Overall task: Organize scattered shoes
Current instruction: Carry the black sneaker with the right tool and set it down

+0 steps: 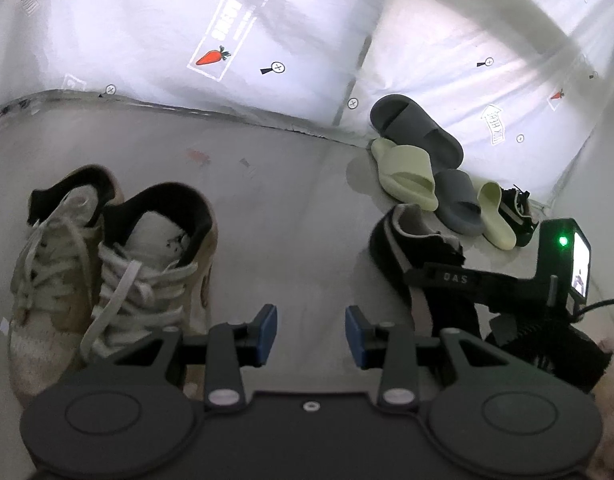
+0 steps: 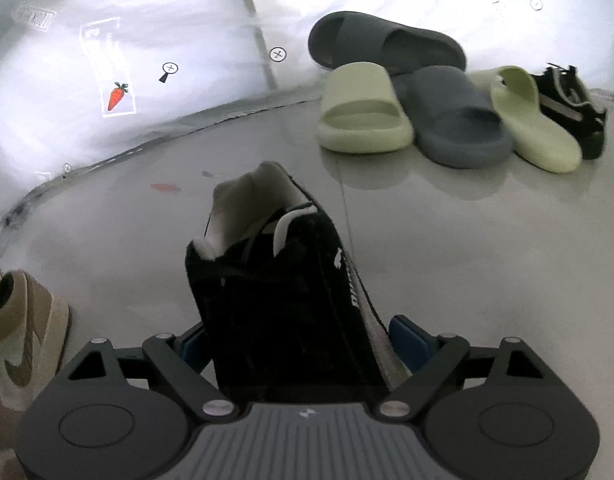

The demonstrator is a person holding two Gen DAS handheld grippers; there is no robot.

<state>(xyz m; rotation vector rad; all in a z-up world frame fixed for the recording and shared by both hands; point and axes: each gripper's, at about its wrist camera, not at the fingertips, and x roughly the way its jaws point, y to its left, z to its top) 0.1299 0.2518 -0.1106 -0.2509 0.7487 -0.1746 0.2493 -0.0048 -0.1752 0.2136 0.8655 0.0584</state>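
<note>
A black sneaker (image 2: 283, 292) with a white lining sits between the blue pads of my right gripper (image 2: 301, 344), heel pointing away, and the gripper is shut on it. In the left wrist view the same black sneaker (image 1: 419, 264) is at the right. My left gripper (image 1: 311, 332) stands open over bare floor with nothing between its fingers. A pair of tan and white laced sneakers (image 1: 107, 260) stands side by side just left of it. One tan sneaker (image 2: 23, 340) shows at the lower left of the right wrist view.
A pile lies against the far wall: a dark grey slide (image 2: 387, 44), a green slide (image 2: 363, 112), a blue-grey slide (image 2: 455, 120), a second green slide (image 2: 535, 120) and another black sneaker (image 2: 575, 108). A white carrot-print sheet (image 1: 211, 56) hangs behind the grey floor (image 1: 287, 200).
</note>
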